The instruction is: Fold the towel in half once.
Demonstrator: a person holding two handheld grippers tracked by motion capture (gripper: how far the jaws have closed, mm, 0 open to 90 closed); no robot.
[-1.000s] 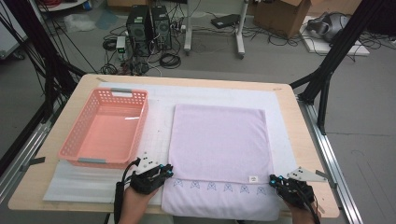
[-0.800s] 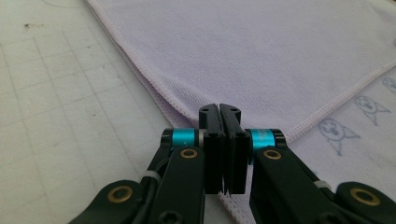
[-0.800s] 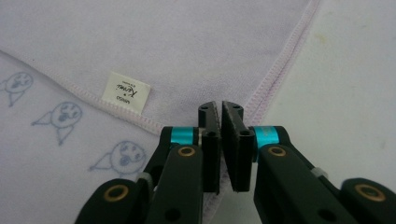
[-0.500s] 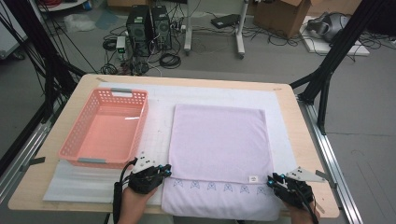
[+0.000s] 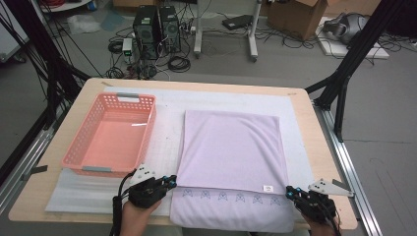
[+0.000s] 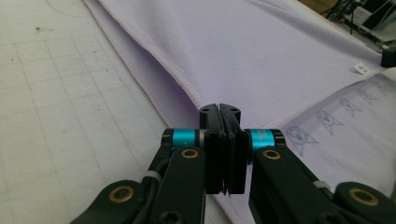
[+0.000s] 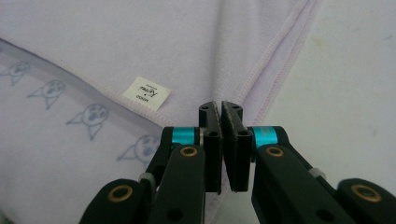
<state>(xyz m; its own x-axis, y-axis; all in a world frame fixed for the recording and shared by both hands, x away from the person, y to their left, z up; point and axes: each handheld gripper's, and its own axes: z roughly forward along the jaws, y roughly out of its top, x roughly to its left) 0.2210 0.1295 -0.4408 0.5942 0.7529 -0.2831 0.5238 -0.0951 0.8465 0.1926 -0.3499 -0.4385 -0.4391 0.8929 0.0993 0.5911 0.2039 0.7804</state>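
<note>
High view, lower frame: my left gripper (image 5: 169,183) and right gripper (image 5: 291,192) sit with jaws pressed together at the lilac towel's (image 5: 231,147) near corners.

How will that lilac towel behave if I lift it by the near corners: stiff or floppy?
Probably floppy: the lilac towel lies folded flat, its upper layer draping with soft creases. It likely sags between the left gripper and right gripper, both shut at its near corners. It looks thin and light, and the layers may slide apart.
</note>
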